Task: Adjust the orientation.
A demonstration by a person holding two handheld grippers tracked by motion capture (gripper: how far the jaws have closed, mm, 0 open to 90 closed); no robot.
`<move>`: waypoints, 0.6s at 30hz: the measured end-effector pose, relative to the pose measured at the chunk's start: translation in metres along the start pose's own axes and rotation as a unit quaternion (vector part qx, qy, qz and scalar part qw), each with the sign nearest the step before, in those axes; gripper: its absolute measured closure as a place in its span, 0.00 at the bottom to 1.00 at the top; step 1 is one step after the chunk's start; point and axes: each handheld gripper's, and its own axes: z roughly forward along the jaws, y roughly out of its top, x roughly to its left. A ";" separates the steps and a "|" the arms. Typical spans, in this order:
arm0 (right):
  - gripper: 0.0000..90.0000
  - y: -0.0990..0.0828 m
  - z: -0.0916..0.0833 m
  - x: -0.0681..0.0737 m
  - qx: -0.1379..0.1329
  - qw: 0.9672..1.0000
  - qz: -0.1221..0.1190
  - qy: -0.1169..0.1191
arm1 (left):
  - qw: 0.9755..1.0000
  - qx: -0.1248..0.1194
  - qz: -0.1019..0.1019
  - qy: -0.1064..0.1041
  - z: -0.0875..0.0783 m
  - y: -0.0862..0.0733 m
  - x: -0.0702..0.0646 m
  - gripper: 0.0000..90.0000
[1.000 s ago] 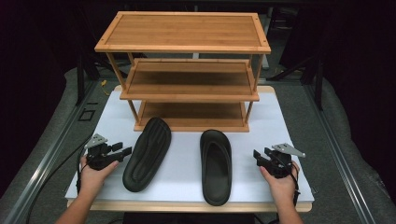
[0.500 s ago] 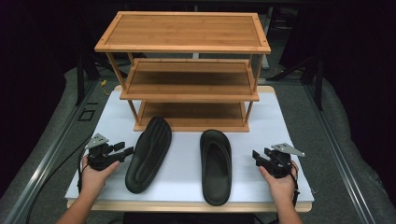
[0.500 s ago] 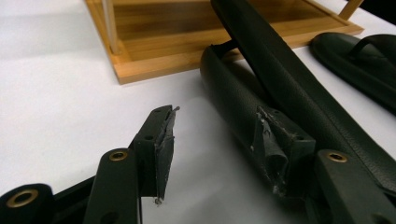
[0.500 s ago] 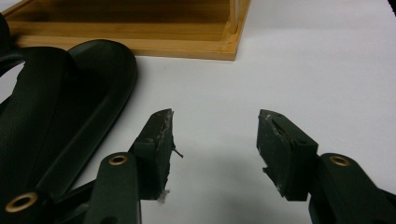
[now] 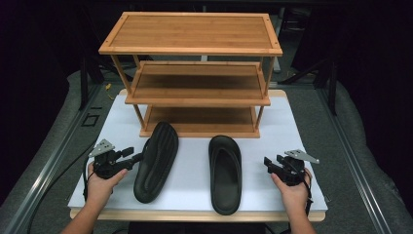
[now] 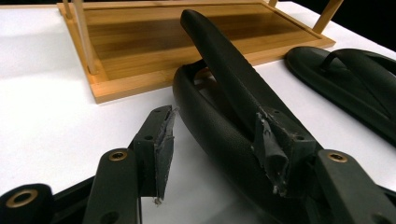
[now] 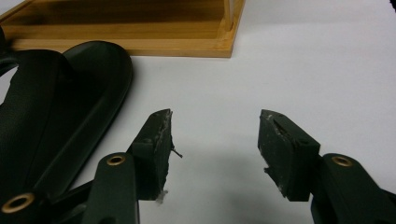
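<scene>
meanwhile, a person is sitting at a white table (image 5: 297,131) with a two-jaw gripper in each hand, two black sandals lying between them in front of a three-tier bamboo shoe rack (image 5: 195,73). the left gripper (image 5: 138,157) is reaching the edge of the left sandal (image 5: 157,161), which is lying sole up and angled, its far end just short of the rack's bottom shelf. in the left gripper view the jaws are standing apart around the sandal's (image 6: 224,116) rim, one pad on bare table at one side, the other over the sole; whether the pads are pressing on it cannot be told. the right gripper (image 5: 271,162) is resting low over the table just beside the right sandal (image 5: 225,173), which is lying strap up and pointing at the rack. its jaws are gaping wide and have just been opening, with nothing but white tabletop between them; in the right gripper view that sandal (image 7: 56,112) is lying off to one side, apart from the pads.
</scene>
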 end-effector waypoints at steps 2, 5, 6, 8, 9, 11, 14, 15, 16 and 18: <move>0.50 0.000 0.000 0.000 0.001 1.000 0.000 -0.001 | 1.000 -0.004 -0.005 -0.006 0.001 0.001 -0.002 0.53; 0.50 0.000 0.000 0.000 0.000 1.000 0.003 0.000 | 1.000 -0.006 -0.005 -0.013 0.004 0.003 -0.005 0.53; 0.50 0.000 0.000 0.000 0.001 1.000 0.004 0.000 | 1.000 -0.007 -0.004 -0.015 0.004 0.004 -0.006 0.53; 0.50 0.000 0.000 0.000 0.001 1.000 0.005 0.000 | 1.000 -0.009 -0.004 -0.018 0.004 0.005 -0.008 0.53; 0.49 0.000 0.000 -0.001 0.001 1.000 0.004 -0.001 | 1.000 -0.011 -0.006 -0.022 0.004 0.005 -0.009 0.53; 0.49 0.000 0.000 -0.001 -0.001 1.000 0.008 -0.001 | 1.000 -0.011 -0.007 -0.028 0.005 0.006 -0.011 0.53; 0.49 0.000 0.000 -0.002 0.006 1.000 0.013 -0.001 | 0.999 -0.014 -0.008 -0.039 0.007 0.010 -0.019 0.51; 0.49 0.000 -0.001 -0.002 0.006 1.000 0.013 0.002 | 0.999 -0.015 -0.009 -0.044 0.008 0.010 -0.021 0.51; 0.49 0.000 -0.001 -0.003 0.006 1.000 0.014 0.005 | 0.999 -0.016 -0.008 -0.048 0.009 0.012 -0.023 0.50; 0.49 0.000 -0.001 -0.003 0.006 1.000 0.015 0.004 | 0.998 -0.018 -0.007 -0.054 0.011 0.014 -0.028 0.49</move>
